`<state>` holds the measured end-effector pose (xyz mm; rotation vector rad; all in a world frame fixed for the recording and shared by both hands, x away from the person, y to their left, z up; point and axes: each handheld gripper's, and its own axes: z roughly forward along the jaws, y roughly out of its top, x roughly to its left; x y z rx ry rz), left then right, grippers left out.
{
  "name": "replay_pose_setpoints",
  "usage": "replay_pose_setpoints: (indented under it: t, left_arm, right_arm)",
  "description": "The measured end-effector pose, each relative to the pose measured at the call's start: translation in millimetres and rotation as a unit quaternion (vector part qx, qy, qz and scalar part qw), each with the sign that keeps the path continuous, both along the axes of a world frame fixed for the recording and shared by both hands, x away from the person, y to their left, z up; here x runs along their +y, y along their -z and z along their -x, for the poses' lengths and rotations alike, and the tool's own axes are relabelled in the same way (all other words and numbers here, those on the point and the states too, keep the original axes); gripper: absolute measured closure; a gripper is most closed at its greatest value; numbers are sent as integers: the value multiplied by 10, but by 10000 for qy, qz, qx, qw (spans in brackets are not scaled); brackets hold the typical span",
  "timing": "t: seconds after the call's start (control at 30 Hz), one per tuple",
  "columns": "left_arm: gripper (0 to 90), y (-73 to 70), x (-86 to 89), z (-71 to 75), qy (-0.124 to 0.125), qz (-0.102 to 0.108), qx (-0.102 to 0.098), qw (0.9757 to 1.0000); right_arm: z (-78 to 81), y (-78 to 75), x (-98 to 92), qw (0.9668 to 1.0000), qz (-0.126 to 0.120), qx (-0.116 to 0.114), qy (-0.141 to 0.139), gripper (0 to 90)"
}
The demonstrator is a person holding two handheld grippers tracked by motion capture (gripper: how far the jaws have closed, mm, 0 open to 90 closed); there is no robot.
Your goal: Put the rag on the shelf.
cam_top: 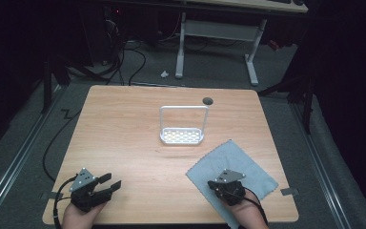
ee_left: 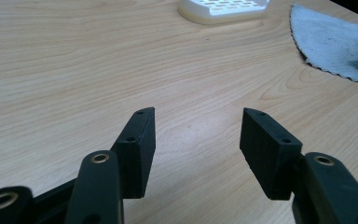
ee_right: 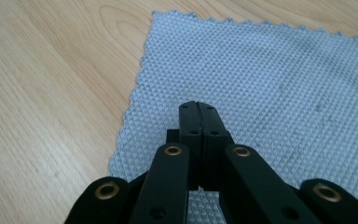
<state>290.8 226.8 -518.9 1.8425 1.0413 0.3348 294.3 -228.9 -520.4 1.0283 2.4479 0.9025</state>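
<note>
Step in hand: right gripper [ee_right: 198, 108], fingers together, sits over the cloth [ee_right: 279, 84] near its edge; no fabric visibly pinched. Left gripper [ee_left: 196, 140] waits, fingers apart, above the counter [ee_left: 74, 70]; next move likely calls for reopening and pinching the cloth's edge.

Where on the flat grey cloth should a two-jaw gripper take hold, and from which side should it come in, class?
Probably the near-left corner of the grey cloth, by the right gripper, whose jaws are shut over it. The cloth lies flat on the table, so a corner or scalloped edge is likely all the jaws can pinch. Come from above, jaws open, and close across the edge.
</note>
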Motion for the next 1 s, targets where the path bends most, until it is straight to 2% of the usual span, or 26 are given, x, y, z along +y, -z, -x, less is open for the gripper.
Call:
replay_pose_setpoints:
  t: [0.2,0.27,0.3,0.43,0.47,0.53,0.6,0.63,0.7,0.73,0.77,0.8,0.87,0.9,0.97,1.0]
  left_arm:
    - [460,-3,155,137,-249,18,-6,9997]
    - [460,-1,175,153,-295,33,-11,9996]
    - [461,0,210,182,-349,33,1,9994]
    - [462,4,232,211,-413,51,6,9991]
    - [463,3,230,213,-411,50,4,9991]
    - [464,-3,219,208,-374,46,-4,9993]
    - [475,-7,198,190,-306,55,-1,9995]
    - [481,-8,181,174,-264,76,5,9996]
    - [491,-14,137,131,-170,99,34,9998]
    - [497,-14,137,131,-170,99,34,9998]
    - [498,-23,70,82,-63,105,29,9999]
    - [497,-23,70,82,-63,105,29,9999]
    - [495,-29,-5,29,46,91,19,9999]
    - [493,-33,-85,-25,167,82,12,9998]
    - [493,-33,-167,-76,293,71,17,9995]
    - [493,-31,-206,-98,342,54,11,9994]
  right_arm:
    - [-111,6,213,9996,6,-30,-288,900]
    - [-126,9,258,9995,-22,-14,-306,900]
    - [-164,12,346,9991,-10,-24,-423,900]
    - [-210,15,542,9979,96,-134,-628,900]
    - [-211,10,568,9976,138,-192,-649,900]
    - [-213,-36,534,9978,53,-310,-577,900]
    - [-231,-125,356,9986,-162,-417,-282,900]
    - [-239,-150,241,9987,-152,-463,-121,900]
    - [-231,-165,-30,9980,30,-570,276,900]
    - [-231,-165,-30,9980,30,-570,276,900]
    - [-200,-145,-319,9955,271,-600,675,900]
    - [-200,-145,-319,9955,271,-600,675,900]
    - [-157,-113,-599,9928,327,-490,1046,900]
    - [-117,-98,-821,9888,226,-402,1420,900]
    - [-87,-69,-935,9861,214,-306,1620,900]
    - [-74,-38,-951,9861,261,-237,1624,900]
